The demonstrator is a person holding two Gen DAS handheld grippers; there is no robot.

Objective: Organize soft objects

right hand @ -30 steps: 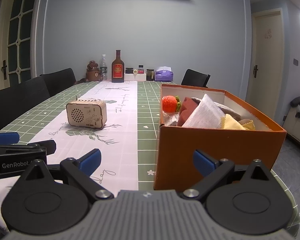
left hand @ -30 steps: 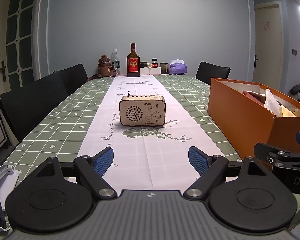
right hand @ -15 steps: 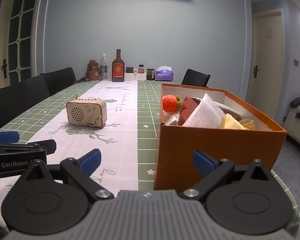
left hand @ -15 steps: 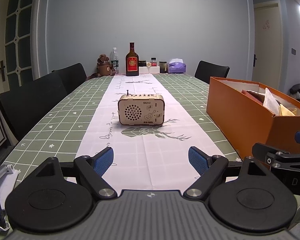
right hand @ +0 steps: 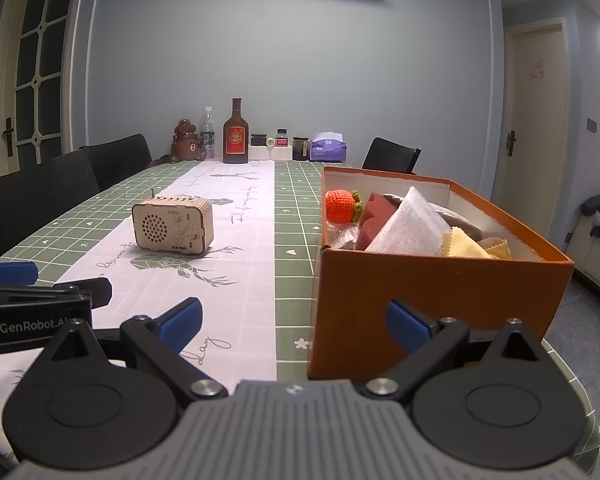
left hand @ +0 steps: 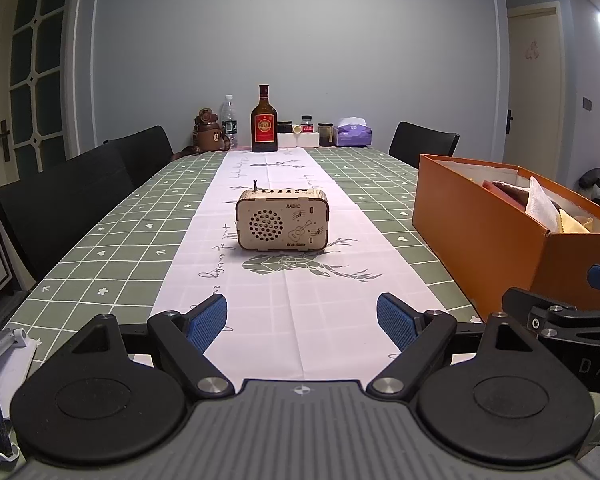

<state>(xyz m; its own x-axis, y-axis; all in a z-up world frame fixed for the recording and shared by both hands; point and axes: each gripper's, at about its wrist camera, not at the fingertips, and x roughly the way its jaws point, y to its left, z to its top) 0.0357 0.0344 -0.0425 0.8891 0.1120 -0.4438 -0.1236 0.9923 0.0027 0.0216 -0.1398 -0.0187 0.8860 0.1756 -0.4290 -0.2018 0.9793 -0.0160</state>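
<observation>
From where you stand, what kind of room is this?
Most likely a home dining room: a long table under a green checked cloth, black chairs along its sides, and bottles and jars at the far end.

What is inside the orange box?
In the box: crocheted orange, red cloth, white cloth, yellow cloths, grey fabric behind. Anything beneath them is hidden.

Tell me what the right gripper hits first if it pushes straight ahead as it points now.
Most likely the near wall of the orange box: the open right gripper has it straight ahead, filling most of the gap between its fingers. Depth to it is unclear.
</observation>
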